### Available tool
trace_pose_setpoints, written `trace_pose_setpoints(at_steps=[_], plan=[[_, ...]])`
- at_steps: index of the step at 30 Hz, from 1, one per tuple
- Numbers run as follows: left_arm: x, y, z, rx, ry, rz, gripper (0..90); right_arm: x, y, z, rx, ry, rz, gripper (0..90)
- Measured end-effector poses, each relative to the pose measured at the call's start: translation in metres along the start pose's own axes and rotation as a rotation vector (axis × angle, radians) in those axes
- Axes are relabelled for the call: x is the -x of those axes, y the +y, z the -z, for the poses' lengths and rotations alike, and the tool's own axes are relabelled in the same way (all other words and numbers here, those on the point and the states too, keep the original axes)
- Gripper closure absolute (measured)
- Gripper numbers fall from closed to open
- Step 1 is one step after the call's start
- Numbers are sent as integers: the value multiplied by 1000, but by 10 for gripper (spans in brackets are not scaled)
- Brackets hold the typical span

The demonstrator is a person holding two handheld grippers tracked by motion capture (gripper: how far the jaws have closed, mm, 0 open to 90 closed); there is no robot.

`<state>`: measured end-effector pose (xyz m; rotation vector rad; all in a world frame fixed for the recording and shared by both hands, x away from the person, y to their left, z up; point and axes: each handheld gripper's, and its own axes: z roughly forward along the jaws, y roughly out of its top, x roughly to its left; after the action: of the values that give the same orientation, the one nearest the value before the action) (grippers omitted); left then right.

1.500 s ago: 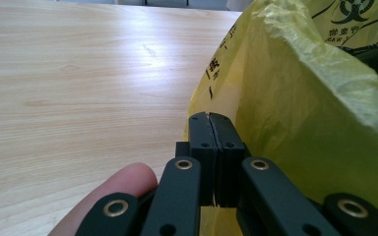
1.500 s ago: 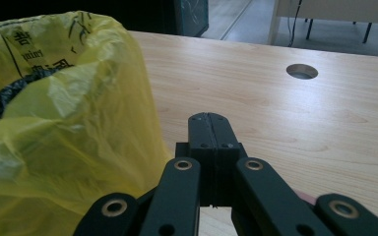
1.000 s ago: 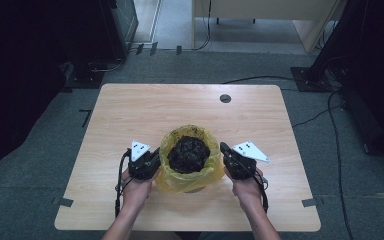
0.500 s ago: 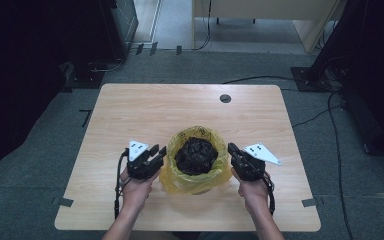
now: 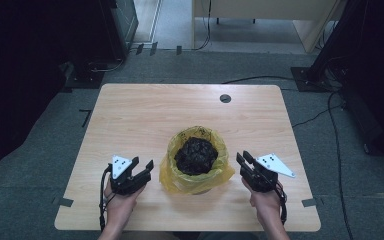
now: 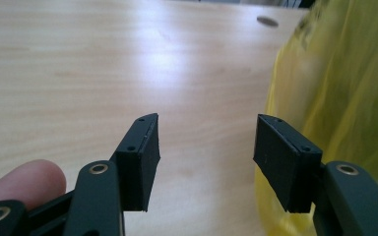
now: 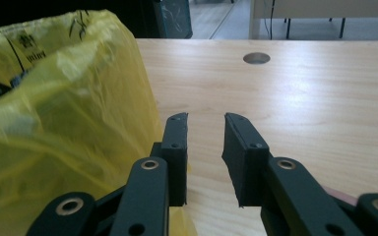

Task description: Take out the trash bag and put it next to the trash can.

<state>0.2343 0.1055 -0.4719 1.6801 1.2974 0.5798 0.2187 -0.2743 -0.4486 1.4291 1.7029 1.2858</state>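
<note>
A yellow plastic bag [image 5: 180,179] stands open-mouthed at the middle front of the wooden table [image 5: 145,115], with a black crumpled mass [image 5: 196,155] inside it. My left gripper [image 5: 143,163] rests left of the bag, open, with nothing between its jaws. In the left gripper view the left gripper [image 6: 204,147] points across bare wood, the bag [image 6: 344,83] close on its right. My right gripper [image 5: 243,156] sits right of the bag, open with a narrower gap and holding nothing. The right gripper [image 7: 204,125] has the bag [image 7: 64,108] beside its left jaw in the right gripper view.
A round cable hole [image 5: 225,98] lies near the table's far edge. Black cables [image 5: 330,115] run over the grey floor to the right. Dark equipment [image 5: 115,25] stands beyond the far left corner. A hand holds each gripper at the table's front edge.
Both grippers have drawn outward from the bag's sides, the left one leftward and the right one rightward. The bag now stands apart from both.
</note>
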Motion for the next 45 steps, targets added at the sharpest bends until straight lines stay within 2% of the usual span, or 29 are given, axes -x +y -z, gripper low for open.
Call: trace_pose_setpoints(at_steps=[3, 5, 7, 11, 17, 21, 25, 29, 33, 34, 35, 36, 37, 40, 43, 45], plan=[[1, -17, 0, -12, 9, -21, 421, 3, -7, 3, -6, -10, -1, 710], [1, -27, 0, -25, 36, -41, 421, 5, -12, 4, -10, -19, -3, 703], [4, -37, -1, -46, 57, -71, 418, 7, -17, 5, -14, -27, -12, 700], [15, -52, -3, -97, 55, -139, 375, 8, -25, 6, -29, -31, -13, 683], [43, -51, -6, -70, 52, -200, 344, 8, -29, 5, -43, -38, -16, 643], [57, -47, -7, -71, 40, -253, 313, 7, -30, 4, -56, -48, -12, 565], [64, -42, -6, -47, 28, -252, 325, 7, -31, 2, -74, -62, -28, 481], [65, -36, -5, -14, 14, -220, 425, 8, -31, 2, -76, -64, -32, 469], [65, -33, -6, 4, -11, -220, 580, 9, -33, 1, -83, -56, -40, 465], [65, -32, -6, 12, -14, -219, 645, 9, -34, 0, -87, -49, -36, 460], [66, -32, -6, 16, -15, -220, 645, 9, -34, 0, -87, -49, -36, 460], [66, -31, -6, 23, -17, -220, 718, 9, -36, 1, -96, -37, -35, 456], [67, -30, -6, 26, -17, -219, 718, 9, -36, 1, -96, -37, -35, 456], [68, -25, -7, 27, 1, -216, 839, 10, -43, 3, -125, -31, -19, 443], [67, -21, -7, 28, 4, -210, 900, 13, -50, 5, -148, -19, -12, 438], [67, -18, -6, 34, -2, -195, 900, 12, -55, 6, -159, -7, -17, 432]])
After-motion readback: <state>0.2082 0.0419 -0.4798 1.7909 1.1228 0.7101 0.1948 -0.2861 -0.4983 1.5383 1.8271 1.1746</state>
